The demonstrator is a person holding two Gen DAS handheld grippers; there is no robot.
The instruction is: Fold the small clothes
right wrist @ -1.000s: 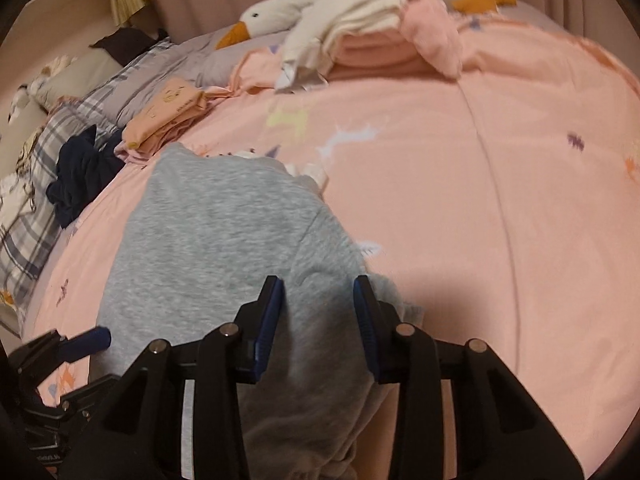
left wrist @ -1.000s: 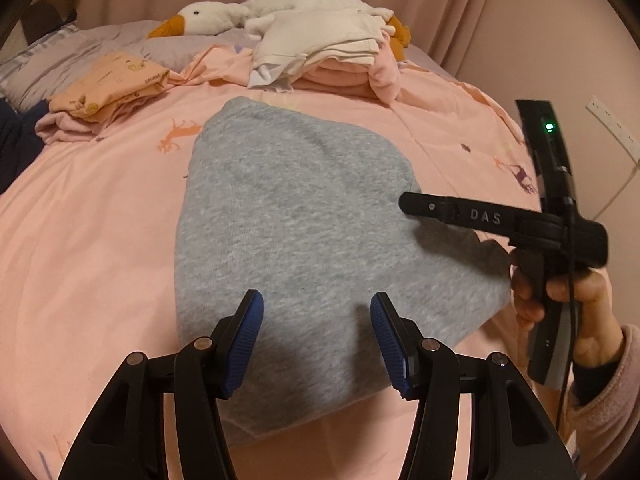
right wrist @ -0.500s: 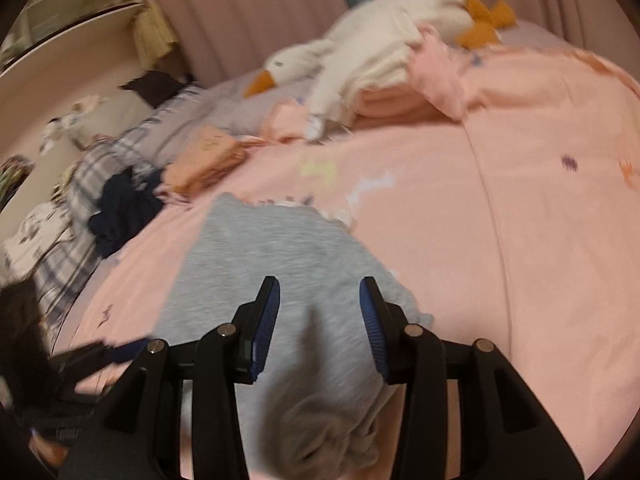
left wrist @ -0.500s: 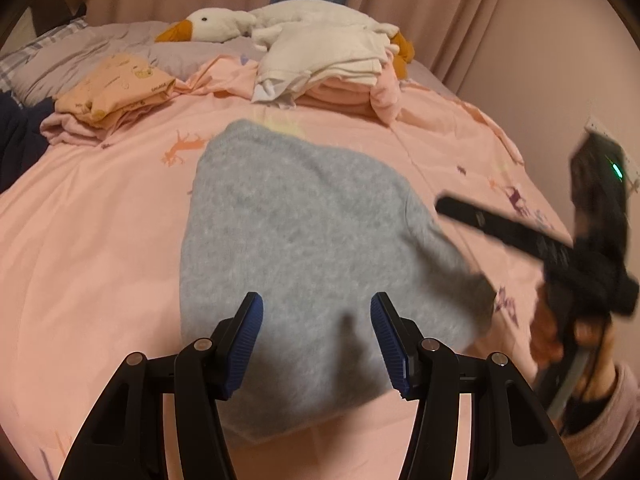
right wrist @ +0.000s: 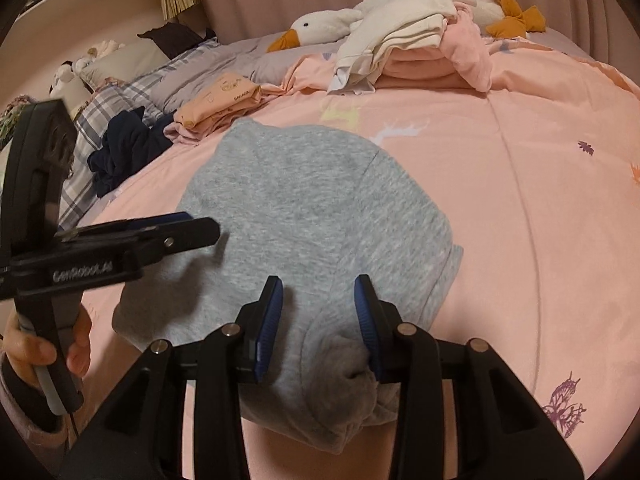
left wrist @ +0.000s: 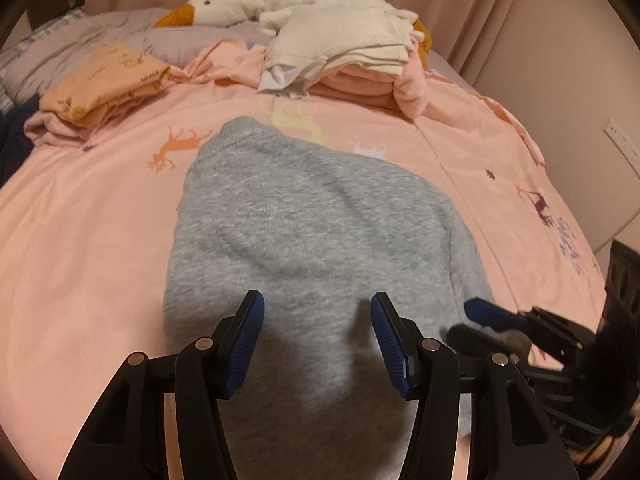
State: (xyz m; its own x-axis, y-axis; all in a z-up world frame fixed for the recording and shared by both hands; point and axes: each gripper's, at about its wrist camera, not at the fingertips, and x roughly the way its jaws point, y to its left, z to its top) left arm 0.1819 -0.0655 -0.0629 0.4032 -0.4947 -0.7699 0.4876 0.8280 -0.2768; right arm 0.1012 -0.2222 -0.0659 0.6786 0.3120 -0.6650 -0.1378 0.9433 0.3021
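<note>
A grey sweatshirt (left wrist: 312, 220) lies spread on the pink bedspread (left wrist: 80, 220), neck end away from me. My left gripper (left wrist: 317, 298) hovers open over its near part with nothing between the pads. My right gripper (right wrist: 319, 282) hangs over the near right corner, where the grey sweatshirt (right wrist: 304, 200) bunches into a roll. Its jaws are closing, the roll lies just under and between them, and the pads stand apart from the cloth. The left wrist view shows the right gripper (left wrist: 460, 318) low at the right. The left gripper (right wrist: 200, 224), held by a hand (right wrist: 24, 344), shows in the right wrist view.
A pile of folded cream and pink clothes (left wrist: 352, 52) lies at the back with a white goose plush (left wrist: 224, 4) behind it. Folded orange clothes (left wrist: 104, 80) and a navy garment (right wrist: 124, 144) lie at the left by plaid pillows (right wrist: 104, 108). A wall socket (left wrist: 622, 140) is at the right.
The right gripper has dropped from beside the sweatshirt's right edge to its near right corner. The left gripper now shows large at the left of the right wrist view. The sweatshirt stays flat.
</note>
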